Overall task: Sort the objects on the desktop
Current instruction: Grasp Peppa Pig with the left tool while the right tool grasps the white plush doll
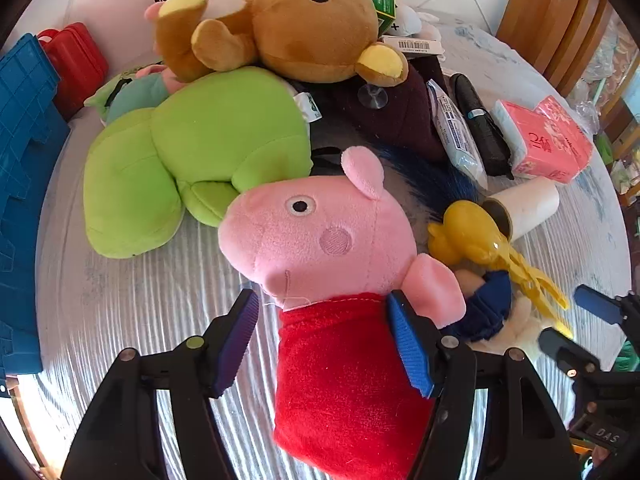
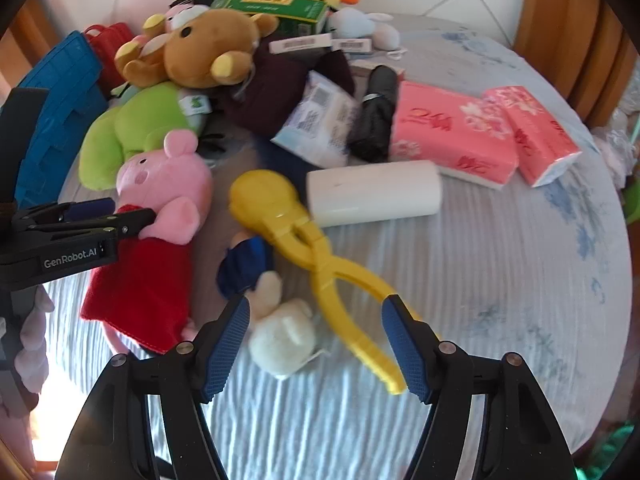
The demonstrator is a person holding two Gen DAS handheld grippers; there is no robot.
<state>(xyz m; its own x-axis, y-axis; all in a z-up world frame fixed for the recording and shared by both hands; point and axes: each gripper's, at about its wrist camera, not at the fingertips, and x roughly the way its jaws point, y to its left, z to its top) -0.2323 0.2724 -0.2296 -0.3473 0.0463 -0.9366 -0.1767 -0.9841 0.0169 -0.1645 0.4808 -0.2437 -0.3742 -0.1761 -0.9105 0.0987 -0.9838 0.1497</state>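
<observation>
A pink pig plush in a red dress (image 1: 320,248) lies on the grey cloth. My left gripper (image 1: 324,340) is open with its fingers either side of the red dress; the right finger touches the pig's arm. In the right wrist view the pig (image 2: 160,200) is at left with the left gripper (image 2: 116,216) at its neck. My right gripper (image 2: 316,344) is open over a small cream plush in blue (image 2: 276,320) and the handles of yellow plastic tongs (image 2: 316,256). The right gripper (image 1: 576,324) shows at the right edge of the left wrist view.
A green plush (image 1: 192,160), a brown bear (image 1: 312,28), a white roll (image 2: 376,192), pink tissue packs (image 2: 452,140), a black folded umbrella (image 2: 374,116), a wipes pack (image 2: 320,124) and a green box (image 2: 276,8) crowd the table. A blue crate (image 1: 24,184) and red case (image 1: 76,60) stand left.
</observation>
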